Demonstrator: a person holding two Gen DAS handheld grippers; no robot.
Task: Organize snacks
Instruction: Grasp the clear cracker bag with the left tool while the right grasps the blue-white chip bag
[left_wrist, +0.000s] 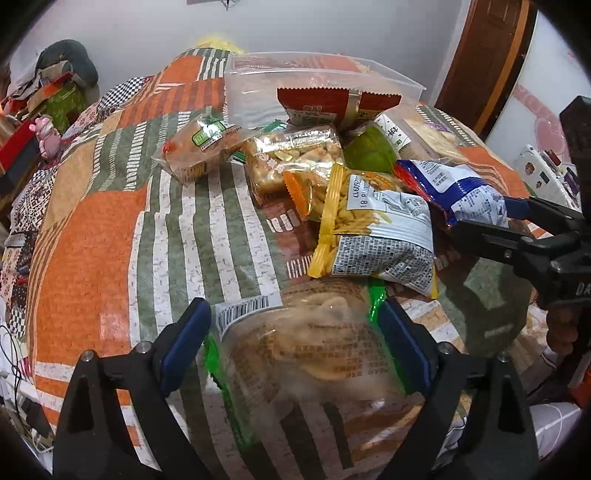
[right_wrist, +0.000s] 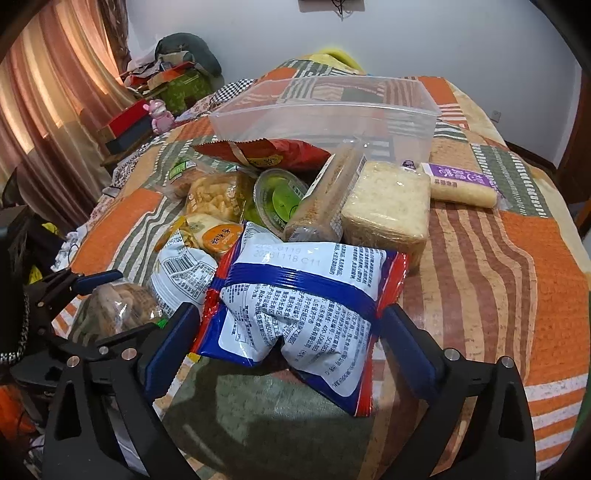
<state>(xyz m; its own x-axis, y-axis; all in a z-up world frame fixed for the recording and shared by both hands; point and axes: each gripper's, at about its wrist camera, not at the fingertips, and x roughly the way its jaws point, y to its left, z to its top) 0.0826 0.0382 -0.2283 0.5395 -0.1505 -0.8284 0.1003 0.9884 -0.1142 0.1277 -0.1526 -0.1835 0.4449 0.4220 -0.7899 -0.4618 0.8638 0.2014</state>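
- patchwork quilt (right_wrist: 480, 258) in orange, green and striped blocks covers the bed; plain white wall behind, curtains at the left of the right wrist view.
- clear plastic bin (right_wrist: 406, 122) sits on the quilt at the far side of the snack pile; in the left wrist view a red packet (left_wrist: 332, 103) shows through its near wall, whether inside or leaning on it i cannot tell.
- left gripper (left_wrist: 295, 350) — jaws spread wide around a clear bag of brown crisps with green edges (left_wrist: 314, 354); bag lies on the quilt between the blue pads, which sit right at its edges; whether they press it i cannot tell.
- right gripper (right_wrist: 291, 343) — jaws also wide, straddling a blue-and-white packet with red ends (right_wrist: 303, 295); the pads stand beside its edges, with no squeeze visible.
- that packet rests at the near edge of the pile, partly over a white-and-yellow stick-snack bag (left_wrist: 369, 229).
- behind them: green tub (right_wrist: 280, 199), pale cracker block (right_wrist: 388, 206), purple-labelled roll (right_wrist: 461, 184), well apart from either claw.
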